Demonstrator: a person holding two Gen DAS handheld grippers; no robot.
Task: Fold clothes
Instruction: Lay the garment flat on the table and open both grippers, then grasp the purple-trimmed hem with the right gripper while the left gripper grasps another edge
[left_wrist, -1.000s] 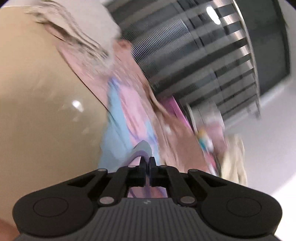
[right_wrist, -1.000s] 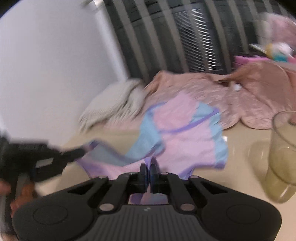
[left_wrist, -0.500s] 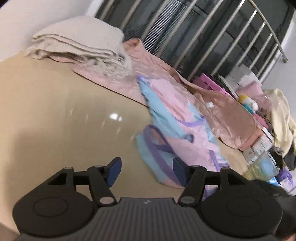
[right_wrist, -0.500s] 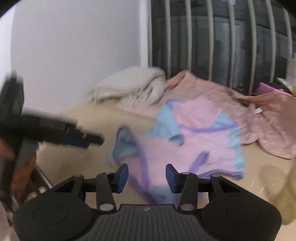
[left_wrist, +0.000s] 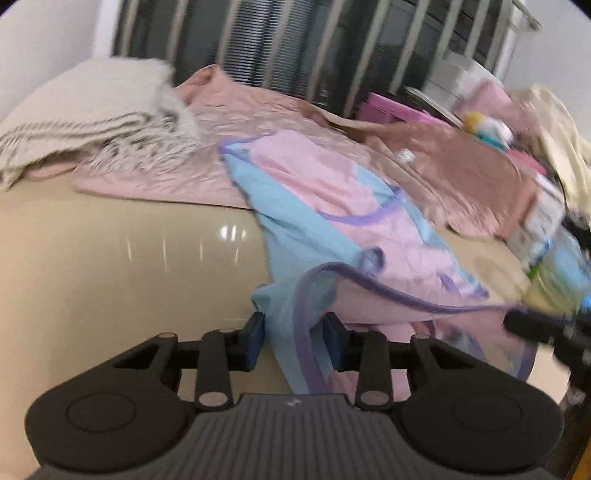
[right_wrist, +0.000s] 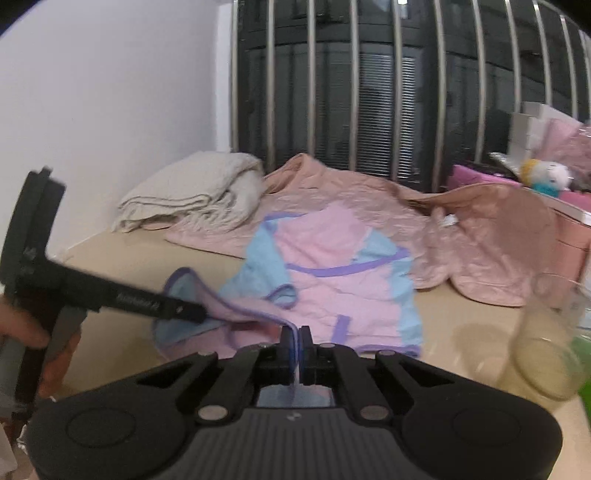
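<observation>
A: Both grippers reopened, then closed again: right gripper (right_wrist: 294, 338) clamps the shirt (right_wrist: 332, 266) hem.

B: Left gripper (left_wrist: 294, 334) half-closed (pads astride hem, not pressing); shirt stretches away across table (left_wrist: 110, 266).

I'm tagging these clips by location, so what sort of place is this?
Probably a home room: a glossy beige table holding a folded cream fringed blanket, a pink quilted garment, and a barred window behind.

A cream blanket (right_wrist: 192, 192) is lying folded on the beige table (left_wrist: 110, 266), a glass (right_wrist: 546, 343) standing well apart.
</observation>
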